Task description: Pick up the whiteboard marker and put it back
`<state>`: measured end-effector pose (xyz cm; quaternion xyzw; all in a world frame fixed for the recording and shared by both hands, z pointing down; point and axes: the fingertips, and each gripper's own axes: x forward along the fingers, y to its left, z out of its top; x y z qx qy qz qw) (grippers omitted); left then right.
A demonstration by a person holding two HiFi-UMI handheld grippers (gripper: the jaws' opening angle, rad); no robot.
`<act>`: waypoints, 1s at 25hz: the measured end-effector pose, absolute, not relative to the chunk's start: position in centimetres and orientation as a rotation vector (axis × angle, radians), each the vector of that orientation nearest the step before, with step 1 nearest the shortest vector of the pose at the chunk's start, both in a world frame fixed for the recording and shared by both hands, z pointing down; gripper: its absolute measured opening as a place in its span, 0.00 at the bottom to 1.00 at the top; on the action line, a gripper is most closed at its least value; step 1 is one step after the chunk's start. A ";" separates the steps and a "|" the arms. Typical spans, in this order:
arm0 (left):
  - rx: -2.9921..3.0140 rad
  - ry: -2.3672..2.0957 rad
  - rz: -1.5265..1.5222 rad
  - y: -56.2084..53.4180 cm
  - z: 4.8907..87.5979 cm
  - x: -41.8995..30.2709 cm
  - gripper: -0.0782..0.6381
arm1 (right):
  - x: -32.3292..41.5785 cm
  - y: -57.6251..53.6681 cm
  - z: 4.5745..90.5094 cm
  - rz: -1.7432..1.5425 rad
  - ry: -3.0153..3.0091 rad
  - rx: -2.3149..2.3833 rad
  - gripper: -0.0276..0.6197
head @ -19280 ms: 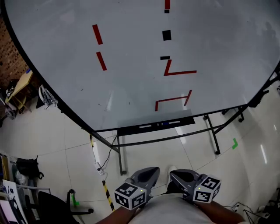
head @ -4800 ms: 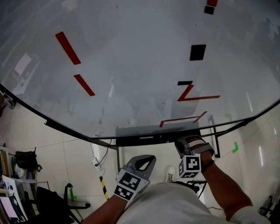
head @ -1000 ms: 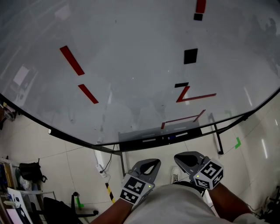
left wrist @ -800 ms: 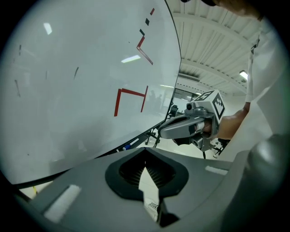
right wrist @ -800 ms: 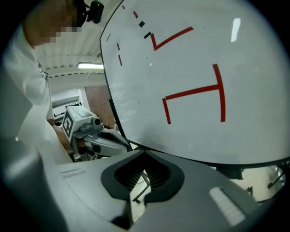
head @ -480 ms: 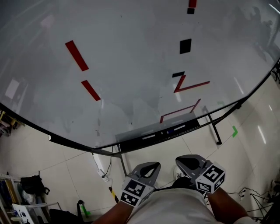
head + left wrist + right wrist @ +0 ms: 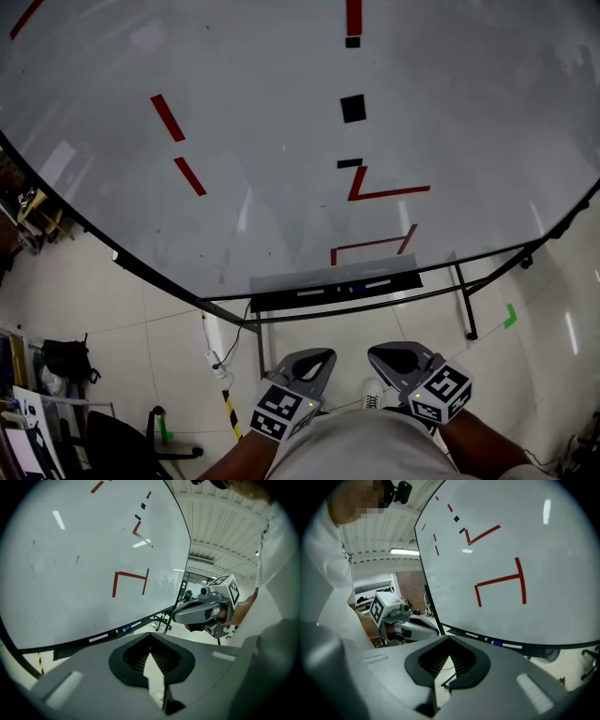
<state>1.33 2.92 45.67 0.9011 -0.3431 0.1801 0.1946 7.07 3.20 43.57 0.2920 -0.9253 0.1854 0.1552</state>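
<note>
A whiteboard marker (image 7: 354,289) with a blue band lies flat in the dark tray (image 7: 272,302) under the whiteboard (image 7: 281,122). The left gripper view shows the marker (image 7: 125,629) on the tray, and so does the right gripper view, where the marker (image 7: 497,644) lies ahead of the jaws. My left gripper (image 7: 319,357) and right gripper (image 7: 382,352) hang low by my body, well short of the tray. Both are shut with nothing between the jaws. Each gripper view shows the other: the right gripper (image 7: 180,616) and the left gripper (image 7: 432,629).
The whiteboard bears red strokes (image 7: 382,194) and black squares (image 7: 352,108). Its metal stand legs (image 7: 462,302) reach down to the tiled floor. A cable and a striped bar (image 7: 228,405) lie at the left; a chair (image 7: 112,450) and a bag (image 7: 54,360) stand further left.
About five seconds ago my right gripper reached up at the tray; it now sits back beside the left one near my body. Over the last second only the head view has shifted.
</note>
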 end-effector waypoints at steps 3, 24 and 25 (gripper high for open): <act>2.501 -1.039 0.495 3.4 45.3 2.8 0.13 | 9.1 4.0 44.5 0.568 -2.657 0.823 0.05; 2.519 -1.005 0.555 5.4 44.7 5.1 0.13 | 10.8 4.6 43.1 0.641 -2.725 0.831 0.05; 2.520 -0.998 0.557 5.3 44.8 4.6 0.13 | 10.5 4.6 43.2 0.642 -2.723 0.844 0.05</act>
